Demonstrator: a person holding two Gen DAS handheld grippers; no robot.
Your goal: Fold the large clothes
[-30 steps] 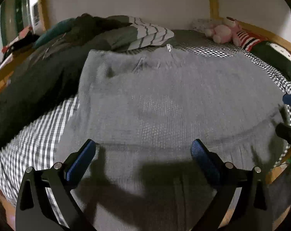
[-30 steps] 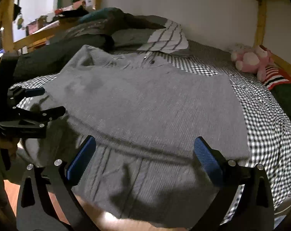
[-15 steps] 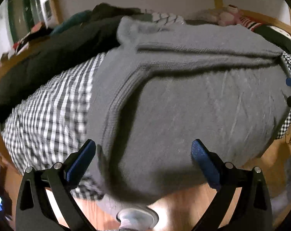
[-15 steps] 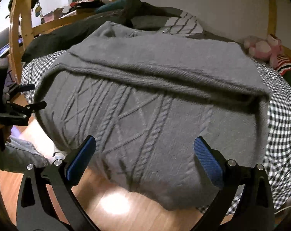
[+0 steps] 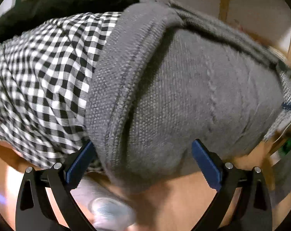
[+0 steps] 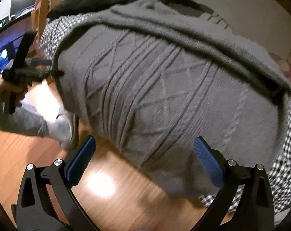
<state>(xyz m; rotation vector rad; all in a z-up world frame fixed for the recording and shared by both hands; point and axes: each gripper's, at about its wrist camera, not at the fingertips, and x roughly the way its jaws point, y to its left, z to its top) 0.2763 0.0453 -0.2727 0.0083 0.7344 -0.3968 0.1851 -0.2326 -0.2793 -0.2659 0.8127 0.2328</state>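
- Left wrist view: the gray sweater (image 5: pixel 193 88) hangs over the edge of the bed, with its bottom part drooping down toward the wood floor (image 5: pixel 184 202).
- The left gripper (image 5: pixel 143 161) has its blue fingers (image 5: pixel 79 163) wide apart. The hanging end of the sweater sits between them, and the left finger is right at the sweater's edge. They are not squeezing it.
- A folded edge of the sweater runs from top right down to bottom left, like a thick seam.
- The checked sheet (image 5: pixel 39 77) lies left of the sweater, and a black blanket (image 5: pixel 58 2) lies behind it.
- Right wrist view: the sweater (image 6: pixel 164 88) covers most of the picture. Its long side runs across the bed, and its rope pattern runs down toward the floor (image 6: pixel 99 188).
- The right gripper (image 6: pixel 143 159) has its fingers (image 6: pixel 208 163) wide apart, low by the sweater's hanging edge, holding nothing.
- The left gripper (image 6: pixel 55 73) is at the sweater's far left edge, held by a hand (image 6: pixel 12 86).
- A foot in a gray sock (image 6: pixel 62 130) stands on the floor.
- No writing can be read on the sweater.
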